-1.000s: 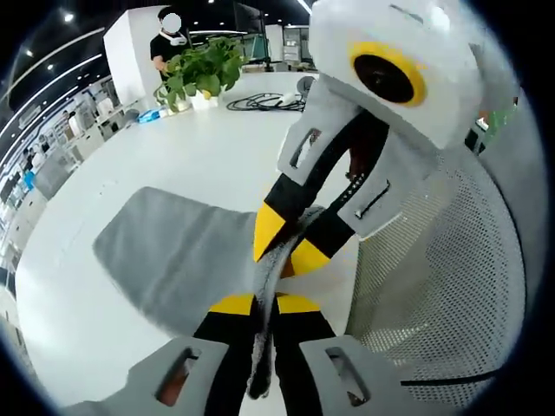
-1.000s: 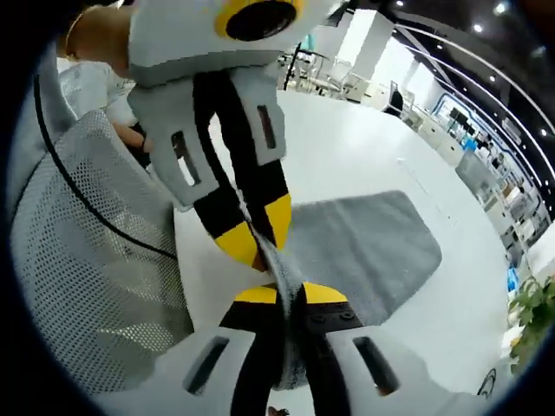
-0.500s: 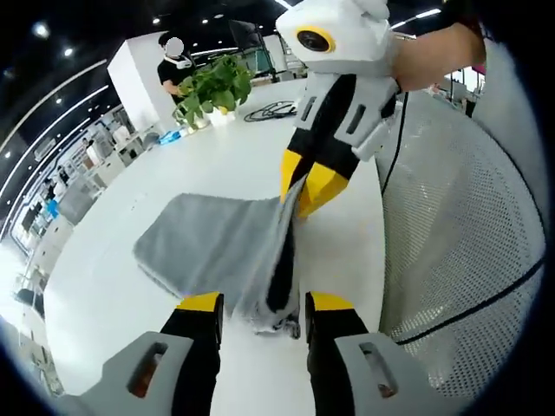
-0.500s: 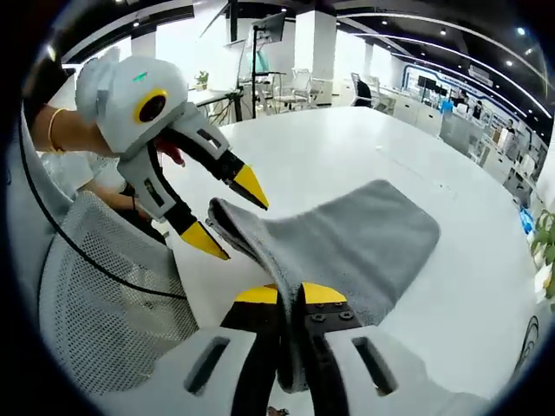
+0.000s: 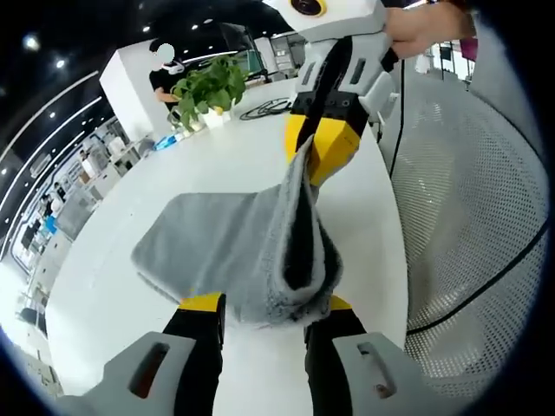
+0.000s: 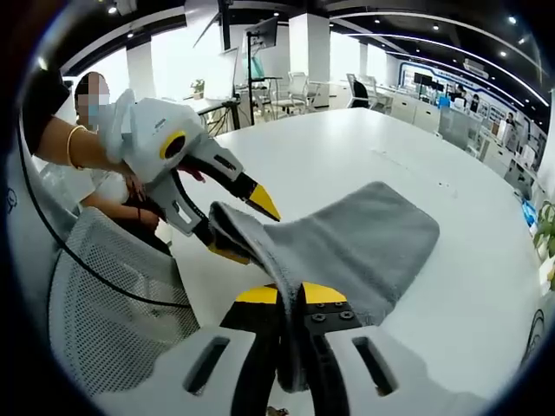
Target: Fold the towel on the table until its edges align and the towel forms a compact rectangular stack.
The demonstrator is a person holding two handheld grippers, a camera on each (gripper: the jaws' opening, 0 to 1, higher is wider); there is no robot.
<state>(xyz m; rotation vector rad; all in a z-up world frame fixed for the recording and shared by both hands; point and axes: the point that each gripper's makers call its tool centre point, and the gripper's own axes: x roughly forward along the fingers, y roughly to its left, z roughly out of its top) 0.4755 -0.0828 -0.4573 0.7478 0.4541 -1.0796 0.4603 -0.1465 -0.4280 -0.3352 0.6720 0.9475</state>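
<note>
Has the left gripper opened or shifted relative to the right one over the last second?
Yes. The left gripper, shut on the towel beside the right gripper a second ago, now stands open, farther away along the towel's edge.

Right hand-held gripper (image 6: pixel 290 299) is clamped on the near edge of the grey towel (image 6: pixel 364 247), jaws closed, cloth pinched between. Left hand-held gripper (image 6: pixel 238 221) comes in from the left, jaws apart around the towel's raised corner. Rest of towel lies on the white bench (image 6: pixel 347 156). Mesh chair back (image 6: pixel 104 295) lower left.
</note>
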